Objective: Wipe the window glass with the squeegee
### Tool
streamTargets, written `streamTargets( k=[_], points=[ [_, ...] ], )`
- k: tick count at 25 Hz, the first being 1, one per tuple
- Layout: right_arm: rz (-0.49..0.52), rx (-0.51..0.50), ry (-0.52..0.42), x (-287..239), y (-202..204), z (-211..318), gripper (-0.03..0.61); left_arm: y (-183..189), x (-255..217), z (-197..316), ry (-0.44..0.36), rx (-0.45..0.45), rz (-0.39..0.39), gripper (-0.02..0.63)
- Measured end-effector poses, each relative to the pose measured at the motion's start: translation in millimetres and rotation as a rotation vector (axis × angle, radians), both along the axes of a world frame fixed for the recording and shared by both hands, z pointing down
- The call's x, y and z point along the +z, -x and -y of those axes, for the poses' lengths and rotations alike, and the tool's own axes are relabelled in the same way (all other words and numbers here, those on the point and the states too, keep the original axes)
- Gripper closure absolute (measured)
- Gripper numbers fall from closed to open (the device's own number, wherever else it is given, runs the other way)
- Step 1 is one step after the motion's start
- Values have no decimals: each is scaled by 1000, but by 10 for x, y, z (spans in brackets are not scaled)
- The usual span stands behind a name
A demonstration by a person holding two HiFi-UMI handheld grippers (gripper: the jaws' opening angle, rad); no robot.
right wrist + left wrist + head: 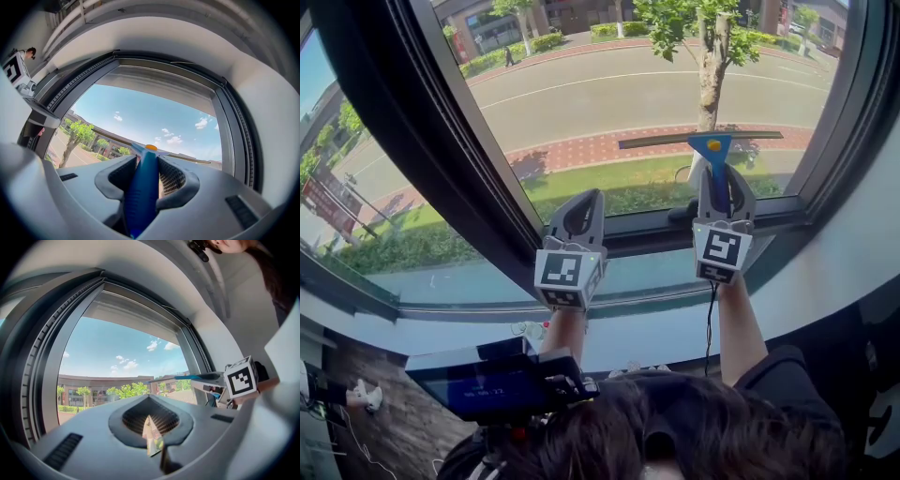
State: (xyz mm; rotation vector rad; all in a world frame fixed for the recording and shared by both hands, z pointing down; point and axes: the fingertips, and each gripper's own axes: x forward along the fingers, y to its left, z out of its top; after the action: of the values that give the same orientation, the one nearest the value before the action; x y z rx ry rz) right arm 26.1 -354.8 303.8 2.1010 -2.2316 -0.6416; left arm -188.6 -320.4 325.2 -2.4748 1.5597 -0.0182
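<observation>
The squeegee (712, 142) is held by its blue handle in the right gripper (721, 174), whose jaws are clenched on both sides of the handle. This is seen clearly in the right gripper view, where the handle (140, 197) runs up betw. the ribbed pads (171, 178) to a yellow-orange cap. The blade is laid horizontally across the lower right part of the window glass (609, 84), just above the dark bottom rail (647, 232). Contact w/ the pane cannot be confirmed.

The left gripper (589, 199) is held just left of the right one, apart from the squeegee, and is also raised toward the bottom rail. Its jaws are pressed together w/ nothing betw. them, as shown in the left gripper view (149, 403). The right gripper's marker cube (241, 377) is seen at that view's right edge.

A street, grass strip and tree are visible through the glass. A device w/ a lit screen (492, 384) is seen at lower left in the head view.
</observation>
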Motion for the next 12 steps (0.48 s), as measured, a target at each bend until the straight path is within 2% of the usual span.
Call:
streamTargets(
  k=[12],
  points=[
    [11, 0, 74, 347, -25, 6, 436, -40, -17, -11, 7, 2, -9, 613]
  ],
)
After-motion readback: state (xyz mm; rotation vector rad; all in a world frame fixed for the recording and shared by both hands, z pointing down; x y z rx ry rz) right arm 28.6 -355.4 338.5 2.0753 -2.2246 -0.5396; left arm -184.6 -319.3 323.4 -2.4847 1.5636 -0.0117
